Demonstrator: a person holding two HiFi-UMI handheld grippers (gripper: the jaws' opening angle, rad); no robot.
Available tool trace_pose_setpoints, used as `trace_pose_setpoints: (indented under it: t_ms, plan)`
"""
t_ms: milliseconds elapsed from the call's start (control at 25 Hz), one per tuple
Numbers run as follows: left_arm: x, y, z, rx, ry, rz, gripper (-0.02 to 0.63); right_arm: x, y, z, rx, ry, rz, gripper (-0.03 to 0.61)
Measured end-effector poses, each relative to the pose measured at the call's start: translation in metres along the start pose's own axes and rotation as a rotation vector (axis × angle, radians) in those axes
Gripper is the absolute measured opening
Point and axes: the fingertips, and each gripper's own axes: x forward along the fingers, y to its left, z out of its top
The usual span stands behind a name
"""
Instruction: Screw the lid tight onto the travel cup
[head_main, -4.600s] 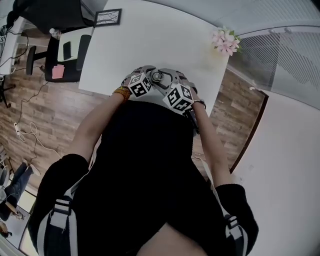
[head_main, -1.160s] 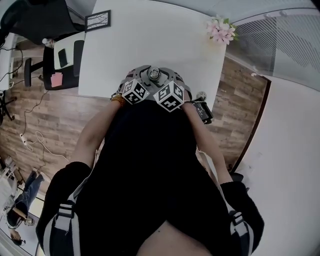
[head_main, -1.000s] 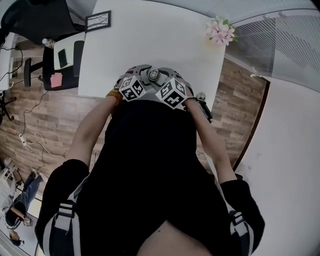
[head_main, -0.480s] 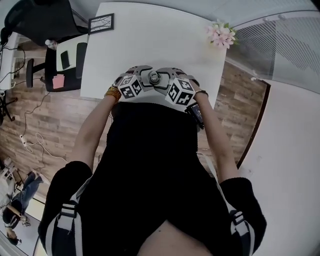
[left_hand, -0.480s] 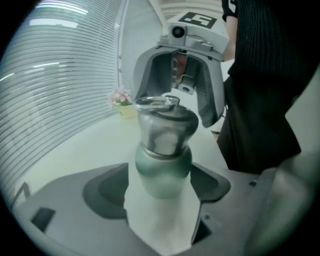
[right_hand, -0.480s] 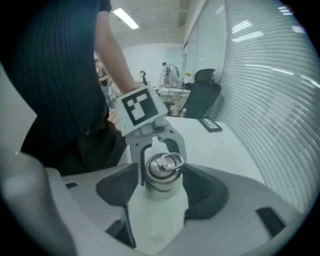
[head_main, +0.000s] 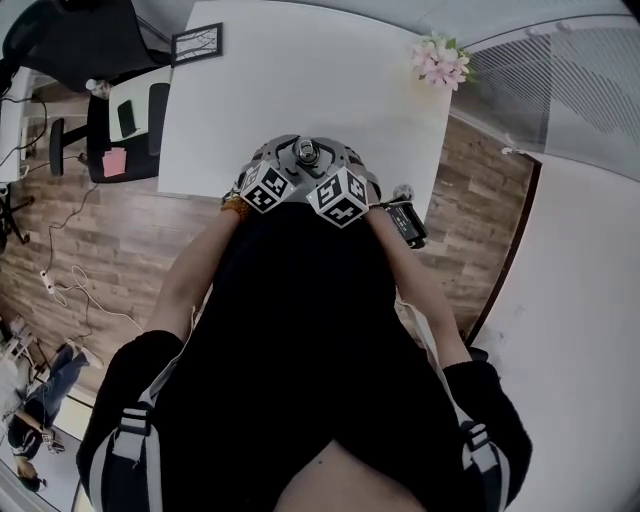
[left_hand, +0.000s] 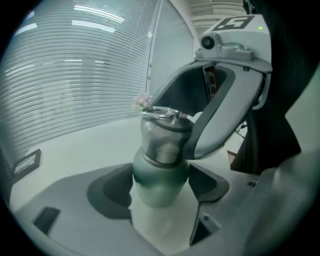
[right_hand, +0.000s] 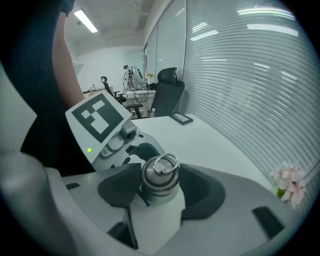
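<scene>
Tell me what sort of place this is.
Probably an office or lab workroom. A long white table stands on wood-look flooring, a black office chair stands farther back, and slatted blinds run along one side.

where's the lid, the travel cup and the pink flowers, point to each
lid (right_hand: 159, 181), right gripper view, on its metal side wall
travel cup (left_hand: 160, 182), left gripper view, on its green body
pink flowers (head_main: 438, 58), head view, on the middle blossoms
</scene>
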Motion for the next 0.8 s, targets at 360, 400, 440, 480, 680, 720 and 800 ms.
trace_pose_setpoints:
  t_ms: [360,400,440,480,680,720,800]
  plan:
    - [-0.004,-0.007,-0.007,0.286,0.183,-0.385,0.354,0.002,0.014,0.001,-0.311,-0.004,0.345,0.241]
    - [-0.004,-0.007,-0.008,0.319,0.207,-0.424,0.354,0.002,0.015,0.001,-0.340,-0.008,0.382,0.241]
    - [-0.004,-0.007,-0.008,0.343,0.224,-0.453,0.354,0.002,0.014,0.001,-0.344,-0.017,0.411,0.241]
    - [-0.004,-0.007,-0.007,0.355,0.232,-0.471,0.354,0.002,0.013,0.001,-0.332,-0.029,0.430,0.242]
    - [-0.008,-0.002,-0.011,0.285,0.177,-0.347,0.362,-0.005,0.013,0.002,-0.252,-0.070,0.356,0.301]
    - [-0.011,0.002,-0.012,0.240,0.149,-0.293,0.364,-0.007,0.011,0.004,-0.217,-0.079,0.311,0.301]
    - [-0.017,0.006,-0.014,0.130,0.084,-0.190,0.364,-0.010,0.007,0.007,-0.135,-0.088,0.207,0.301]
